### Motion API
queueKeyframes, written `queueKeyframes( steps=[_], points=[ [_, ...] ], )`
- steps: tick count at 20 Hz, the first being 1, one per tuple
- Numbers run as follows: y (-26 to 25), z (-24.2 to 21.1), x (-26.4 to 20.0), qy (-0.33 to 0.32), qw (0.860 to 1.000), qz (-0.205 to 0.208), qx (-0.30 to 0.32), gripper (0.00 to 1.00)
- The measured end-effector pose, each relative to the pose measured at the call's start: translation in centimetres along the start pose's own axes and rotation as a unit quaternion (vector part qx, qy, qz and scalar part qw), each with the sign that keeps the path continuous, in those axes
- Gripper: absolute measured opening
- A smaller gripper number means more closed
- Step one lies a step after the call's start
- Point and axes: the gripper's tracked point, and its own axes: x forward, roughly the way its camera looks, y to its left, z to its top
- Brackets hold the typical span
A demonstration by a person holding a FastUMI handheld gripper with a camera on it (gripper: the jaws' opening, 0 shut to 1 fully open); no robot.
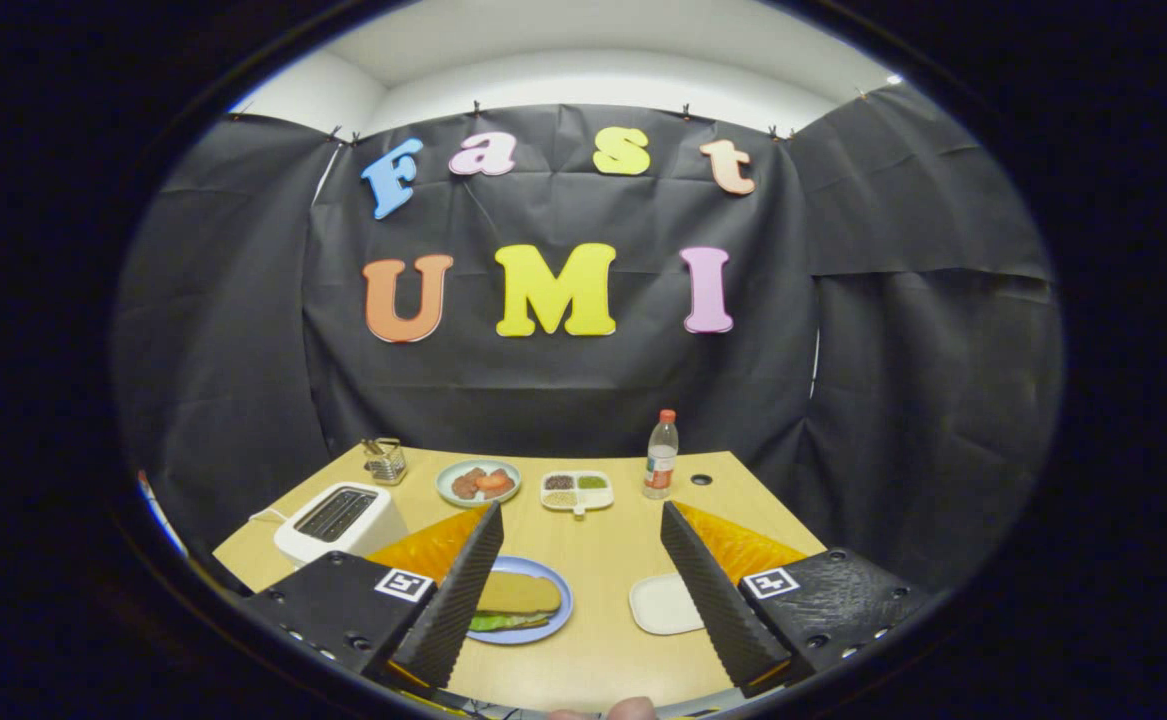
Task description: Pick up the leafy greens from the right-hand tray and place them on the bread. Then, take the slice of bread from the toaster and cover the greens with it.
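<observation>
The left finger of the claw (578,585) covers the near-left edge of the blue plate (555,618), where a slice of bread (518,593) lies on the leafy greens (503,622); only a green fringe shows under the bread. Toaster (338,520) slots are dark, contents unreadable. The right finger hides part of the white tray (665,605). Claw is released, fingers spread wide, nothing between them, held above the counter (603,560) just short of the plate. A fingertip (631,709) shows at the near edge. Beyond: bottle (660,456), divided dish (577,491), plate of food (479,482), wire basket (384,460).
</observation>
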Motion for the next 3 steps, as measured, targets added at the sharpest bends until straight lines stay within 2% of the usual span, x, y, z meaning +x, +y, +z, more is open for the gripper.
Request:
queueKeyframes(
  steps=[3],
  points=[
    [0.35, 0.18, -0.44, 0.000, 1.000, 0.005, 0.000, 0.96]
  ],
)
